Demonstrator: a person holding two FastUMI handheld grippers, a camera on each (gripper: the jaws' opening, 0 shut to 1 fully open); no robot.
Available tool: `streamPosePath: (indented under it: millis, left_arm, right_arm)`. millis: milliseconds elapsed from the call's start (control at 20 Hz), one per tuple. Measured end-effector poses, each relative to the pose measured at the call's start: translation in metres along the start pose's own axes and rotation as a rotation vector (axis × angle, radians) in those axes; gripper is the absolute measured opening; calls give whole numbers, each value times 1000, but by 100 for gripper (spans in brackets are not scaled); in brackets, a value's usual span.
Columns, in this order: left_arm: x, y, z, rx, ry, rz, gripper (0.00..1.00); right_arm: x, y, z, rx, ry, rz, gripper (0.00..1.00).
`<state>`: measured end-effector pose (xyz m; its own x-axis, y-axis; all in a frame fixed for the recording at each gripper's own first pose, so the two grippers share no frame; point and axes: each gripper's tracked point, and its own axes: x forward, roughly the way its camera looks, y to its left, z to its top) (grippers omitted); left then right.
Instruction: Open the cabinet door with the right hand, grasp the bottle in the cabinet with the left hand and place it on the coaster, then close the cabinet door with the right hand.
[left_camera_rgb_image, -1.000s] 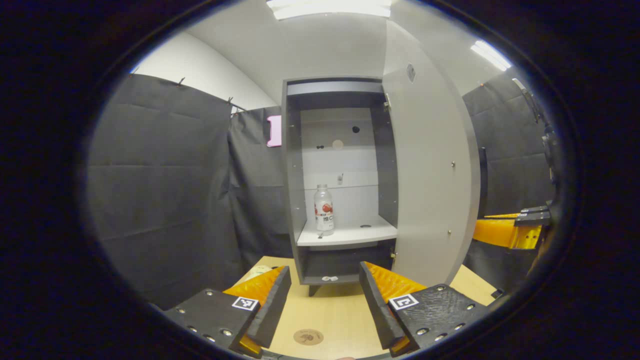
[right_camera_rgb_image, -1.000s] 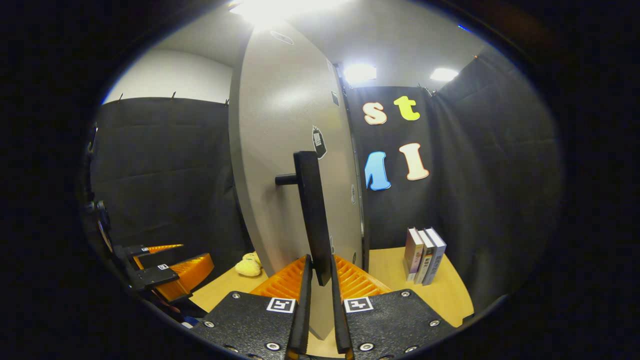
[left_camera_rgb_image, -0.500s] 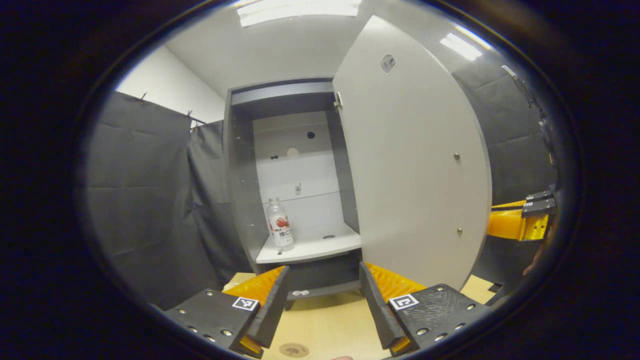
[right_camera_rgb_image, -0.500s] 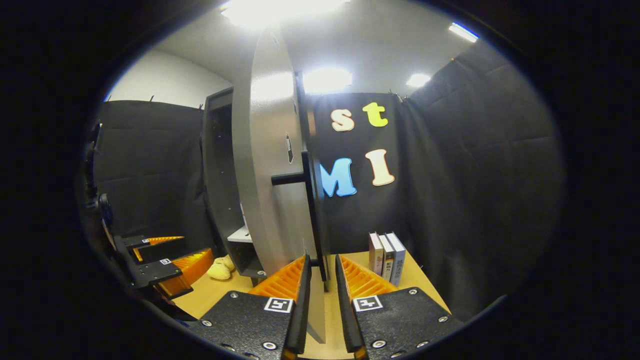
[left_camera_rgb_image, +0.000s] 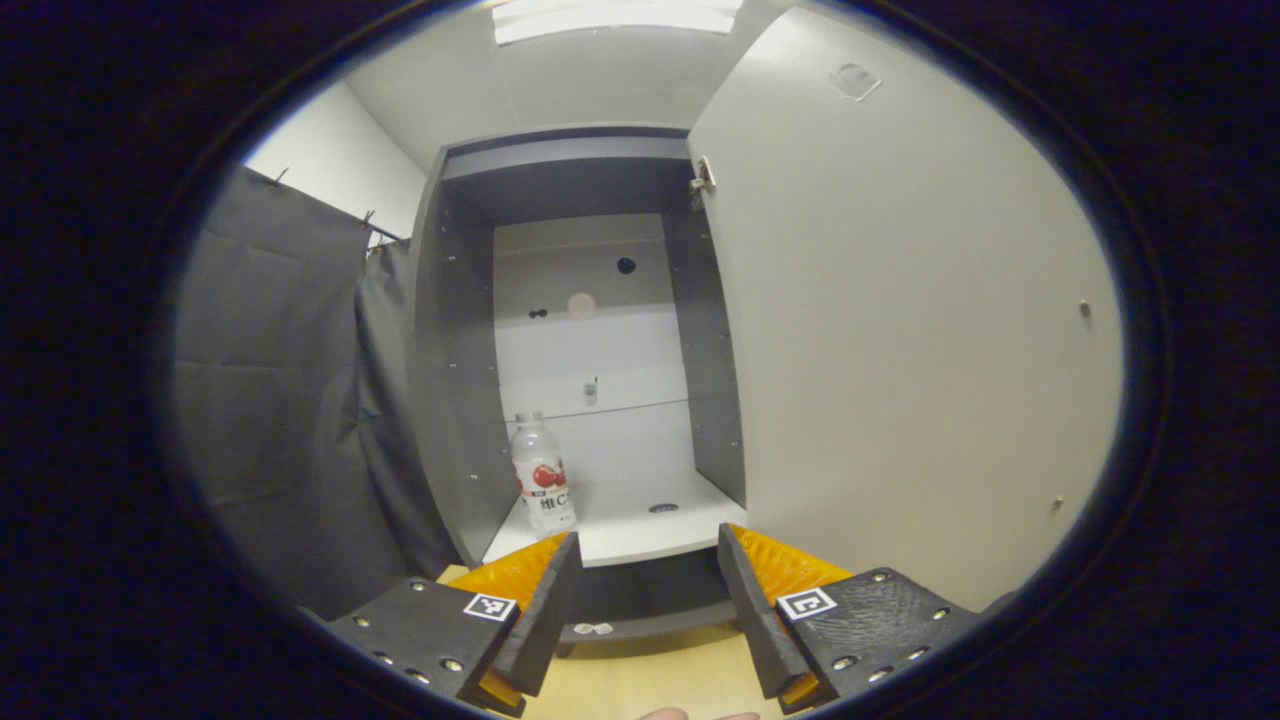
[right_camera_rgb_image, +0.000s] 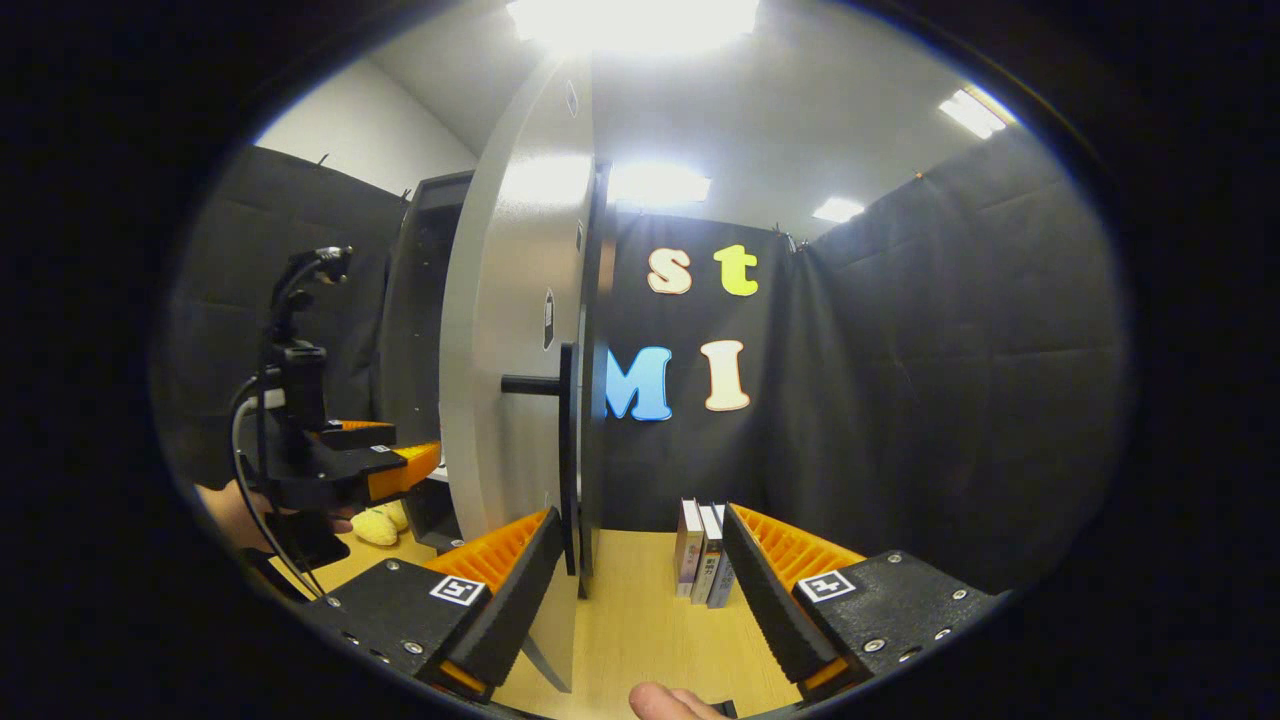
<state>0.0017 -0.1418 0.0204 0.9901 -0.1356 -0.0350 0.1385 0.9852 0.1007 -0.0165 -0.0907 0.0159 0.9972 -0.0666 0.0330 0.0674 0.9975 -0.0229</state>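
left gripper (left_camera_rgb_image: 640, 580): fingers spread wide, holding nothing; pointed into the open cabinet (left_camera_rgb_image: 455, 350)
right gripper (right_camera_rgb_image: 635, 570): fingers parted, gripping nothing; door handle (right_camera_rgb_image: 567, 455) just beside its left finger
bottle (left_camera_rgb_image: 541, 487): upright on the cabinet shelf (left_camera_rgb_image: 640, 525), left side
cabinet door (left_camera_rgb_image: 900, 330): swung open

Left gripper view faces the open cabinet (left_camera_rgb_image: 570, 200) closely; right gripper view sights along its door (right_camera_rgb_image: 500, 330) edge

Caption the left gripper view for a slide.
Open left hand-held gripper faces the cabinet, door swung open, bottle upright on the shelf.
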Motion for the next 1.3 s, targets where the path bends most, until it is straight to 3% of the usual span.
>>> streamPosePath:
  millis: [150,300,600,800,1150,1300]
  left_arm:
    - [40,30,-4,4,-12,52,79]
    - [77,60,-4,29,-38,99,79]
    - [139,75,-6,26,-73,87,81]
    - [163,91,0,87,-121,98,78]
    - [198,133,-6,-66,-149,156,78]
    - [215,134,-19,-52,-117,132,78]
  right_arm:
    - [-13,-11,-1,-67,-6,-50,96]
    - [-24,-41,-8,-116,25,-175,95]
    - [-48,-77,-1,3,-13,-434,95]
    - [-45,-59,-18,-10,63,-430,96]
    - [-30,-48,-16,-34,79,-472,95]
    - [-18,-37,-25,-27,109,-462,94]
